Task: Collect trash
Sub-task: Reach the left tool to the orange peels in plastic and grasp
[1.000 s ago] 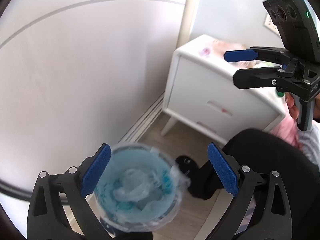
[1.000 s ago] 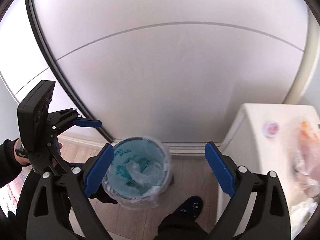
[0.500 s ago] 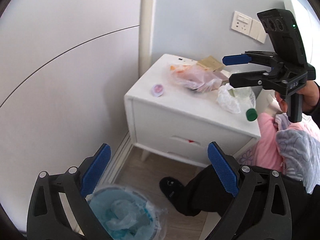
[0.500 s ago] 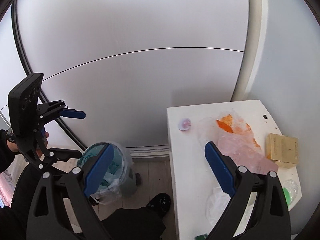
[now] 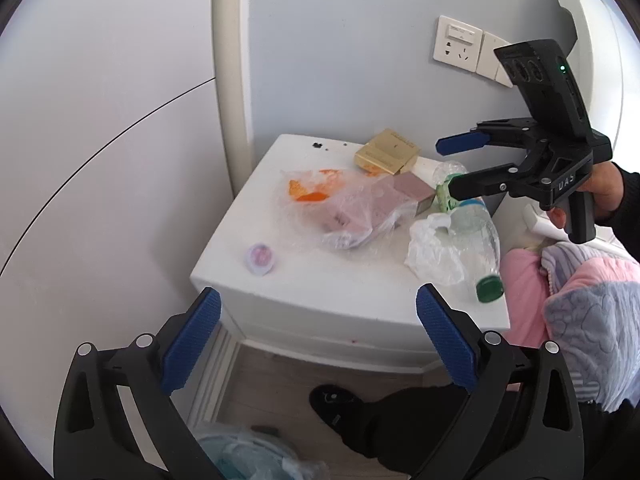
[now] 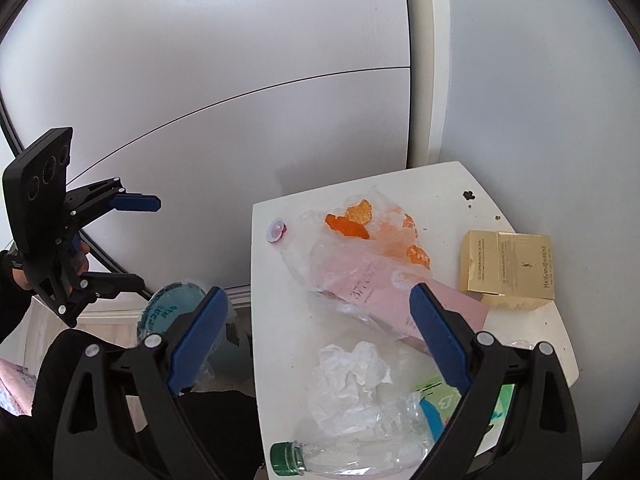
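On the surface (image 6: 472, 208) all trash remains: plastic bag (image 6: 352, 264), bottle (image 6: 360, 456), tissue (image 6: 352, 372); both hand-held grippers, left (image 5: 318, 340) and right (image 6: 320, 332), agape, empty.

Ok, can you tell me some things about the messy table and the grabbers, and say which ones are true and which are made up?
1. Both grabbers are open and empty. True: the left gripper and right gripper hold nothing.
2. The bottle stands upright. False: it lies on its side on the table.
3. The bottle's cap is green. True.
4. The gold box is inside the clear bag. False: it sits apart, by the wall.
5. The bin sits on the table. False: it is on the floor beside it.
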### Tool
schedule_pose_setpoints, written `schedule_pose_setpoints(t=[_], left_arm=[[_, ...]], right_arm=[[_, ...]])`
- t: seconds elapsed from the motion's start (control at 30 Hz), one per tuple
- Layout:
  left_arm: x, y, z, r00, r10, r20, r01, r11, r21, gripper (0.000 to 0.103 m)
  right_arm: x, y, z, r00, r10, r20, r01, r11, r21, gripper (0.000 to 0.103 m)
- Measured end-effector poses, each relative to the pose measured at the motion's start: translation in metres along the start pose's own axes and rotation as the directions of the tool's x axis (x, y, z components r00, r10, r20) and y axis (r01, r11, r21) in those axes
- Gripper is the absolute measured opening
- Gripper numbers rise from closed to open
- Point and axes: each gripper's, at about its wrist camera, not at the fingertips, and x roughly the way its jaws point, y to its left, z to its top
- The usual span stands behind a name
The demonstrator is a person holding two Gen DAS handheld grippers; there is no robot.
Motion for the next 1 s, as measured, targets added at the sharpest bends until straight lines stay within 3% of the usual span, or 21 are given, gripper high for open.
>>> schedule_pose_setpoints(t=[0.33, 0.7, 1.0], left_arm=[[0.066, 0.013, 0.039, 0.99, -0.125, -0.064, 0.125, 0.992, -0.007, 0.095], [0.129, 0.036, 0.061, 0.976, -0.178, -0.127, 0.177, 0.984, -0.02, 0.095], [0.164, 0.051, 0.071, 0.945, -0.29, -0.154, 0.282, 0.957, -0.075, 0.095]], right_arm=[[0.039, -0.054, 0.014, 0.993, 0.06, -0.098, -0.057, 0.998, 0.034, 0.089], [0.082, -0.086, 0.028, 0.974, 0.127, -0.188, -0.116, 0.991, 0.065, 0.089], [0.11, -0.104, 0.037, 0.952, 0.191, -0.238, -0.168, 0.979, 0.116, 0.089]])
